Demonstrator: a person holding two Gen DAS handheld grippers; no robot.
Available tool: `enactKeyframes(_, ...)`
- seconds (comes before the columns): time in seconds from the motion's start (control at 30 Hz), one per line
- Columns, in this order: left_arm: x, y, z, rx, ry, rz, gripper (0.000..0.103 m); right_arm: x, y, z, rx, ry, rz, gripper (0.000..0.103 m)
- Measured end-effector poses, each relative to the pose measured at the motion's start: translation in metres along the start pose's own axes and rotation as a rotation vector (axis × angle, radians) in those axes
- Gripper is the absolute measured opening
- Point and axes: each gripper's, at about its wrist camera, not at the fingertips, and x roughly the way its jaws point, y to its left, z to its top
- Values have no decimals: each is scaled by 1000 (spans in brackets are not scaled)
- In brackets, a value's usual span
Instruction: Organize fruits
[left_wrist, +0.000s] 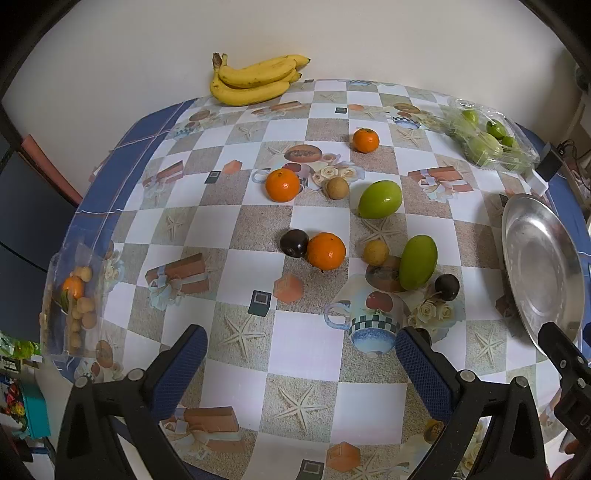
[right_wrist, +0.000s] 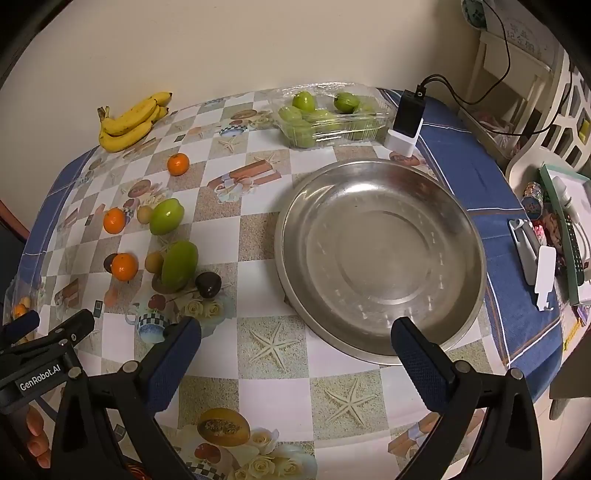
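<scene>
A black charger (right_wrist: 408, 110) stands on the patterned tablecloth (right_wrist: 273, 236).

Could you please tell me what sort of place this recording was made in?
Most likely a home dining or kitchen table against a wall: a patterned vinyl tablecloth holds bananas, a steel plate and a charger, with household clutter beside it.
</scene>
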Motion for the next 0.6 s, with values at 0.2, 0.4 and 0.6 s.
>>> enactKeyframes(0.2,0,0,0,2,1,1,103,0,0,0,0,1,-1,102)
enactKeyframes(0.4,1,1,-1,-1,2,-1,103,0,0,0,1,1,0,102)
enactKeyframes(0.6,2,2,-1,-4,3,1,103,0,0,0,1,1,0,102)
